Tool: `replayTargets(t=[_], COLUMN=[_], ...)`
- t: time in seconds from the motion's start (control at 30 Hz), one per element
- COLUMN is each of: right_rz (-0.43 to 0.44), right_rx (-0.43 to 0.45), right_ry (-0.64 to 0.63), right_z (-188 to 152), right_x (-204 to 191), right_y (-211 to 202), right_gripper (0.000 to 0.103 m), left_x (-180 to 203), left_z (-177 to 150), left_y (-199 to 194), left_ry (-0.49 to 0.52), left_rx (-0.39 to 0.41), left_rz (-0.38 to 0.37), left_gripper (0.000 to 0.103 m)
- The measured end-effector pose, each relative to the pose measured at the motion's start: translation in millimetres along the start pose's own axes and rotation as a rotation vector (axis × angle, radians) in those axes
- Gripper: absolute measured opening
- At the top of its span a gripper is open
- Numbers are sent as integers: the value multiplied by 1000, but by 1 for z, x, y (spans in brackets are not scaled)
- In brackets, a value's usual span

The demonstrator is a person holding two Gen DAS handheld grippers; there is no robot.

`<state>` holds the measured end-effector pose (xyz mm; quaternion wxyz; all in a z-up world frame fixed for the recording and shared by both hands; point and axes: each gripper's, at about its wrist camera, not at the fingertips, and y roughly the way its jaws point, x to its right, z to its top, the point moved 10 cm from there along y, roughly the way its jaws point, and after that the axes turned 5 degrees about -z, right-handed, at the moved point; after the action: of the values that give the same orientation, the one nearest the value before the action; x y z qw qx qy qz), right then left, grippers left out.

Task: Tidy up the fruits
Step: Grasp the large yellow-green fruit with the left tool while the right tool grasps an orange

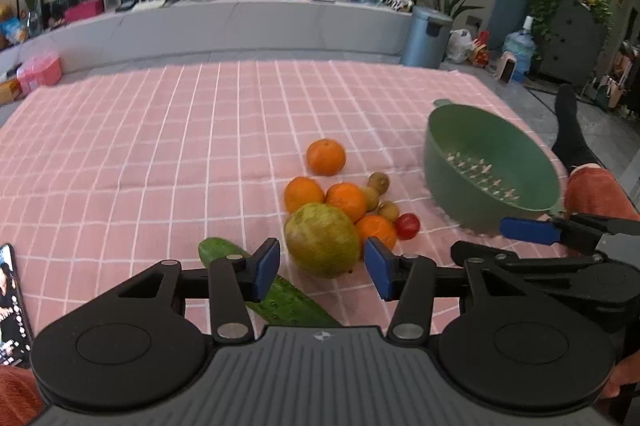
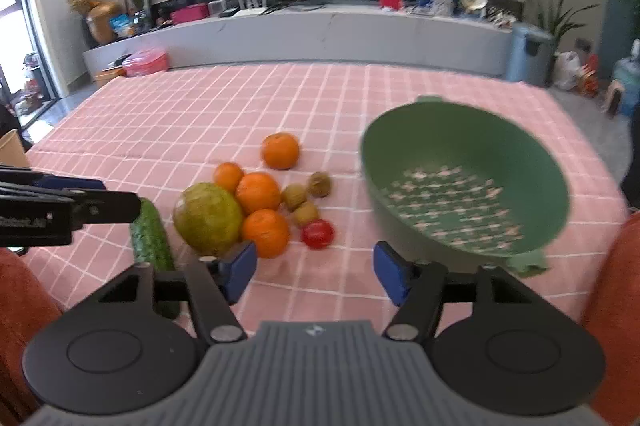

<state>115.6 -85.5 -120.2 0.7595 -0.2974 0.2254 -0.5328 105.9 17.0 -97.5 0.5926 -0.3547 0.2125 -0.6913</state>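
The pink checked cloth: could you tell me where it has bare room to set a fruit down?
Bare: the cloth beyond the far orange, and the strip between the tomato and green colander. Crowded: the fruit cluster around the big green fruit and cucumber.

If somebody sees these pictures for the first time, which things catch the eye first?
A cluster of round orange mandarins around a big yellow-green pomelo-like fruit lies mid-way on the pink checked cloth. To their right tilts an empty green plastic colander bowl; a dark green cucumber lies left.

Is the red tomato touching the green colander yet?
Apart. The right wrist view shows bare pink cloth between the red tomato and the green colander.
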Motion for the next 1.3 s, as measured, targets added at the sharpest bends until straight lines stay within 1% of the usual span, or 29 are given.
replayTargets(t=[0.03,0.1,0.13,0.17,0.2,0.27,0.3,0.37,0.43,0.53,0.6,0.67,0.77,0.83,0.87,0.9,1.0,1.07,1.3], right_rz=[10,19,24,33,41,54,56,62,80,94,108,115,130,132,134,135,147,151,140], right_rx=[-6,-17,-22,-29,-36,-41,-40,-36,-31,-18,-21,-24,-22,-19,-11,-7,-7,-8,-5], right_ry=[-8,-35,-45,-58,-70,-101,-116,-141,-162,-204,-218,-231,-240,-258,-262,-262,-234,-216,-195], right_z=[-1,-3,-4,-5,-5,-5,-4,-1,0,2,1,0,-1,-2,-2,-1,1,0,0], right_x=[-3,-10,-12,-15,-18,-23,-25,-27,-30,-36,-38,-40,-43,-45,-46,-46,-44,-42,-41], right_y=[5,17,21,27,31,40,44,51,57,63,68,74,78,81,80,80,84,85,81], right_gripper=[58,57,56,53,51,51,51,51,50,46,41,39,38,38,38,38,39,39,37], left_x=[-2,-5,-5,-5,-5,-7,-9,-12,-14,-20,-23,-25,-29,-30,-29,-29,-32,-32,-32], left_z=[0,0,0,-1,1,0,0,1,3,7,6,7,4,5,5,5,3,2,1], left_y=[3,12,16,21,24,34,38,45,52,61,65,69,75,79,81,83,87,88,85], left_ry=[-12,-30,-37,-40,-43,-34,-36,-48,-71,-101,-114,-126,-134,-140,-142,-144,-141,-152,-150], left_rx=[-4,-17,-28,-37,-32,-43,-48,-58,-61,-68,-79,-85,-110,-116,-119,-121,-143,-143,-133], left_rz=[-6,-22,-37,-43,-50,-36,-27,-24,-41,-52,-56,-67,-58,-69,-75,-81,-67,-80,-69], left_gripper=[59,65,70,74,75,83,84,84,85,85,85,85,85,85,83,81,78,74,72])
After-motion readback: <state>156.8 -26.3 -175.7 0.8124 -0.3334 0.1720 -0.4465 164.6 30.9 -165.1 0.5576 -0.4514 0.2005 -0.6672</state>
